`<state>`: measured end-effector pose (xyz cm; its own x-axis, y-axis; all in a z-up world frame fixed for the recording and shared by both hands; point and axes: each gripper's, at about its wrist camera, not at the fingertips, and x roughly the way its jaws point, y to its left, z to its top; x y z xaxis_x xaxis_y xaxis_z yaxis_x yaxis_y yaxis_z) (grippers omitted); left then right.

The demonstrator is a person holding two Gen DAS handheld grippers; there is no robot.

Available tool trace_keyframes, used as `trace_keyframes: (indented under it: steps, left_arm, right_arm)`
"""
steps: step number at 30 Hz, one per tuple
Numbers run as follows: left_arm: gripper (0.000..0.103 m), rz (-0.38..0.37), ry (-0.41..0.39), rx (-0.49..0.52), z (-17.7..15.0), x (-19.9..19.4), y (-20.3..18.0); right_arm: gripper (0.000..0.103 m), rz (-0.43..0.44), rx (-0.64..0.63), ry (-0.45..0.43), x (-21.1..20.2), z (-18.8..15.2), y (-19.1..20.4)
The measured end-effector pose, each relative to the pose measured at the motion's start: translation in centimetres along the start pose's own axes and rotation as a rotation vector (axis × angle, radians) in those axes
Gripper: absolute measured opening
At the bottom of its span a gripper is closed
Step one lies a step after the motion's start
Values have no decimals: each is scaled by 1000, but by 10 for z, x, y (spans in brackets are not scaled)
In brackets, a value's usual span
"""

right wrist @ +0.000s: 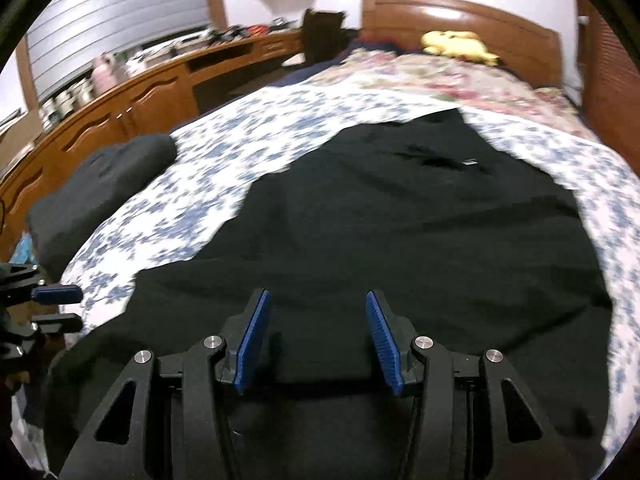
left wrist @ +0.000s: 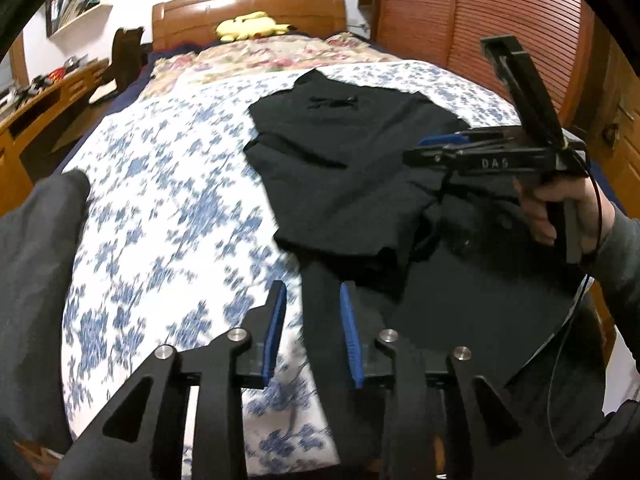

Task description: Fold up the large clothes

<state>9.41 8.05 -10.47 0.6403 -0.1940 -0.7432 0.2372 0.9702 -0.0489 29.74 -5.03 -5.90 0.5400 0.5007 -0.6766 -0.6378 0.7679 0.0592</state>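
Black garment (right wrist: 400, 208) spread on the blue-flowered bedspread (left wrist: 160, 200), partly folded. Its long axis runs away from me, from the near edge of the bed toward the headboard (left wrist: 248, 4); a small dark mark sits near its far end.

My left gripper (left wrist: 312, 332): jaws partly spread, nothing pinched. A dark strip of cloth lies below the gap between the blue pads (left wrist: 276, 320), but the pads do not press on it. The garment's bulk lies ahead and to the right of this tool.

My right gripper (right wrist: 316, 340): jaws apart, empty, hovering directly over the near part of the garment. In the left view it hangs above the cloth's right side, held in my hand (left wrist: 560, 212).

Judgement: the right gripper is the nearer to the cloth; it has fabric straight under it. The left sits at the garment's near left edge. The next fold likely works along that long axis, so both tools need a hem at the near end.

Grey folded pile (right wrist: 104, 184) lies well apart, to the left.
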Motion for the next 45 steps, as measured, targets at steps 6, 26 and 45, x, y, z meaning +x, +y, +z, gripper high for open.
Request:
trace_keyframes:
  steps: [6, 26, 45]
  left_arm:
    - [36, 41, 50, -34, -18, 12, 20]
    - [38, 57, 76, -74, -26, 10, 27]
    - [39, 43, 114, -44, -24, 28, 17]
  right_arm:
    - [52, 28, -95, 135, 56, -11, 11]
    - [53, 29, -93, 84, 54, -23, 15]
    - [53, -21, -69, 66, 7, -41, -2]
